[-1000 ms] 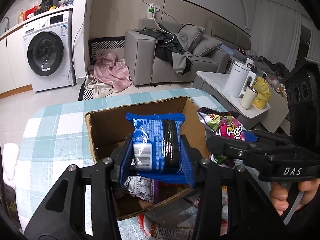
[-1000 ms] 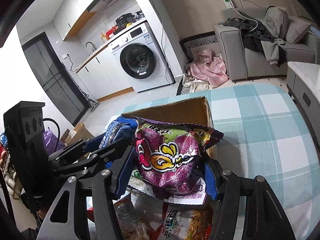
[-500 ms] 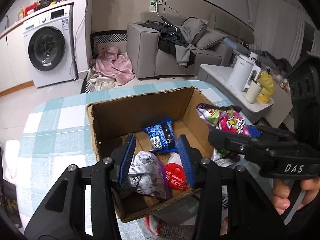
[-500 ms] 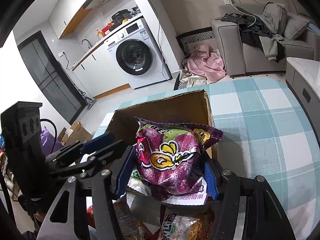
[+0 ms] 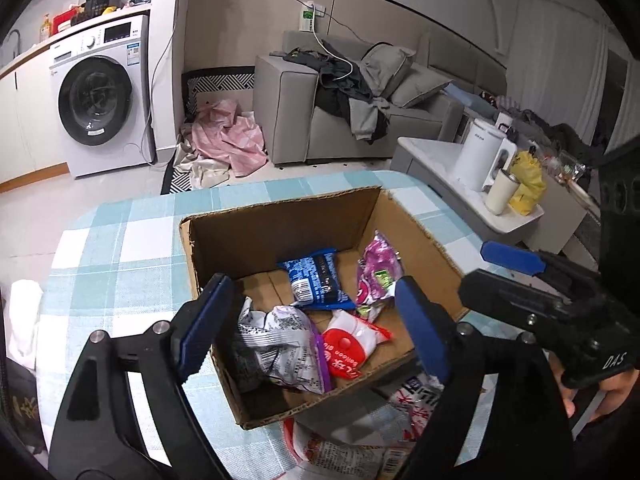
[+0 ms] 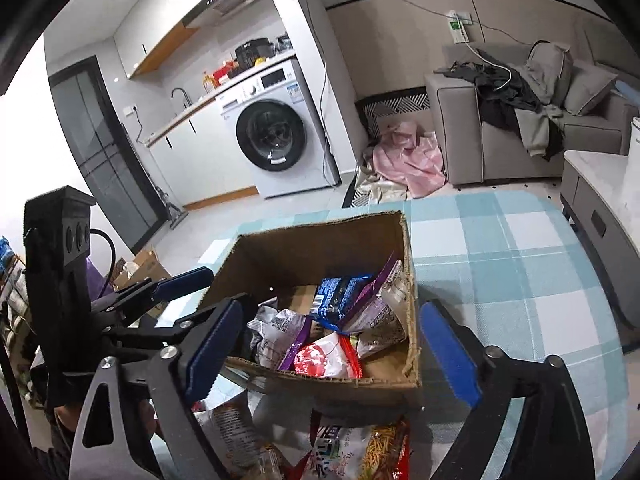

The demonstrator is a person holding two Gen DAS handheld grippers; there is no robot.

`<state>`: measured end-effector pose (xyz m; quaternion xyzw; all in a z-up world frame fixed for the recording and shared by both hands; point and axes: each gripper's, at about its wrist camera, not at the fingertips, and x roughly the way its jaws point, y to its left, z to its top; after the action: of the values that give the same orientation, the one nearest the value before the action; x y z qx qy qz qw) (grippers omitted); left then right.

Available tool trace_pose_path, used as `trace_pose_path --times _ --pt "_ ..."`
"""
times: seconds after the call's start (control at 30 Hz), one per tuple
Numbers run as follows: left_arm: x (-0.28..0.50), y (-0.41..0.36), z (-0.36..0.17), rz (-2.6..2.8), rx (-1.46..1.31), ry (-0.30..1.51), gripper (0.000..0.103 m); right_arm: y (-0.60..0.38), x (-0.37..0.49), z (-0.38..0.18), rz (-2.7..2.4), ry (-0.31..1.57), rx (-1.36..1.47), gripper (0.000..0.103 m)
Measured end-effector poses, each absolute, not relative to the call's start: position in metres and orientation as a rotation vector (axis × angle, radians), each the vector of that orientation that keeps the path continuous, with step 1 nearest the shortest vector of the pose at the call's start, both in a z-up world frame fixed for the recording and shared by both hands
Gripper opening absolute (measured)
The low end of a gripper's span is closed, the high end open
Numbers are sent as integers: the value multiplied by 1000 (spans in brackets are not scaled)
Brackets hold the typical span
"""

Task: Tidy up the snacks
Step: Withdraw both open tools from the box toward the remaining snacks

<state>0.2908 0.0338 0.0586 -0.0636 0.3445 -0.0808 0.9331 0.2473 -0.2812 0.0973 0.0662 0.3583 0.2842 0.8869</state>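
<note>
An open cardboard box [image 5: 280,216] [image 6: 320,224] stands on the checked table. In it lie a blue cookie pack [image 5: 316,280] [image 6: 340,292], a purple snack bag [image 5: 378,272] [image 6: 376,300] against the right wall, a silver-and-purple bag [image 5: 280,344] [image 6: 280,336] and a red-and-white pack [image 5: 352,344] [image 6: 324,360]. My left gripper [image 5: 312,304] [image 6: 200,296] hovers over the box's near edge, jaws opening, nothing held. My right gripper [image 6: 332,320] [image 5: 496,272] hangs above the near right corner, jaws opening wide and empty.
Several more snack packs [image 5: 360,440] [image 6: 360,448] lie on the blue-and-white tablecloth [image 5: 120,248] in front of the box. A person's hand [image 5: 600,392] holds the right gripper. Beyond the table are a washing machine [image 5: 100,96], a grey sofa [image 5: 360,112] and a low side table with a kettle [image 5: 480,156].
The left gripper let go of the blue cookie pack, which dropped into the box. The right gripper then released the purple bag into the box's right side. Both jaws have spread.
</note>
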Motion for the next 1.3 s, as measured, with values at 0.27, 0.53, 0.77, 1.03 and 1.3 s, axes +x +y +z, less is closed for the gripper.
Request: trace_pose_path --times 0.27,0.53,0.77,1.03,1.3 --pt "272 34 73 -154 -157 676 102 -297 232 100 566 755 108 103" --pt "233 42 81 -129 -159 659 102 -301 213 102 584 747 90 103" --pt "198 49 91 -99 -146 647 102 -303 190 106 576 739 73 103" --pt "155 56 87 -56 -145 638 102 -314 167 102 580 763 87 103" --pt "125 62 73 -37 -150 665 102 -323 150 95 590 779 105 103"
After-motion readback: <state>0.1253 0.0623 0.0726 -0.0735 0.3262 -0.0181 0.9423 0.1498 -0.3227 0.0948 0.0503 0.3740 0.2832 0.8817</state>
